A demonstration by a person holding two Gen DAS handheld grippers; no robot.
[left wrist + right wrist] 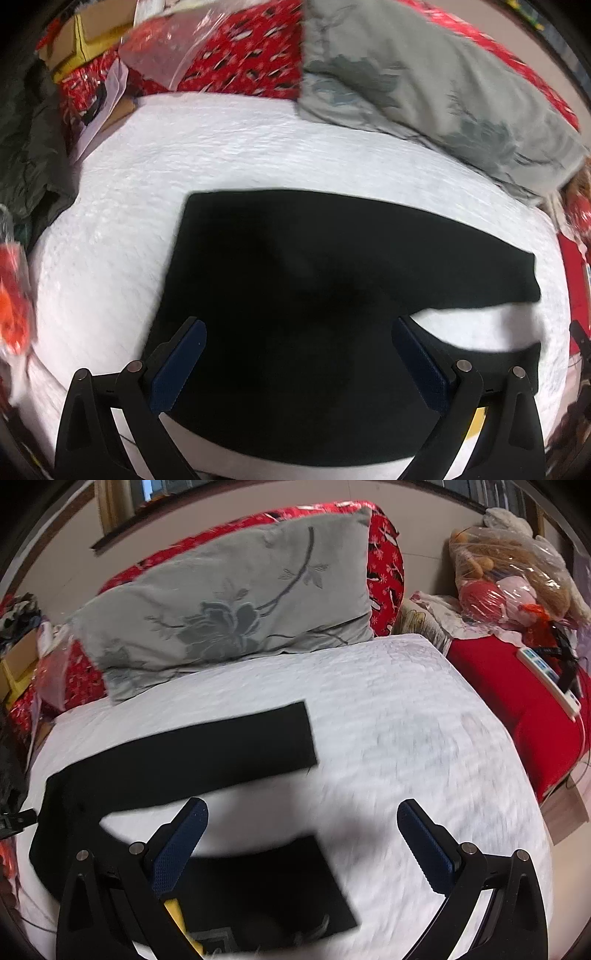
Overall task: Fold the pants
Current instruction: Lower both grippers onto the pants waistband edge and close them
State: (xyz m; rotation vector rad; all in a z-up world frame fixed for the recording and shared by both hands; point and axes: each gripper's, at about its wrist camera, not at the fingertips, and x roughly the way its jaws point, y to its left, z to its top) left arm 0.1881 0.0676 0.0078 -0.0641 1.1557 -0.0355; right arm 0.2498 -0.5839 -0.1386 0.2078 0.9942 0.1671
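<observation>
Left wrist view: one pair of black pants (295, 295) lies flat on the white bedspread (221, 155), waist end nearest the left gripper (297, 363), whose jaws stand wide and empty above the cloth; one grey pillow (424, 85) sits at the far right. Right wrist view: the two legs run rightward with a strip of white between them, the far leg (207, 746) well apart from the near leg (273, 882); the right gripper (301, 845) hangs wide open over the near leg's cuff, gripping nothing. To fold well, I would pinch the near leg at waist and cuff together and carry it evenly onto the far leg, seams matched, without dragging the bedspread.
</observation>
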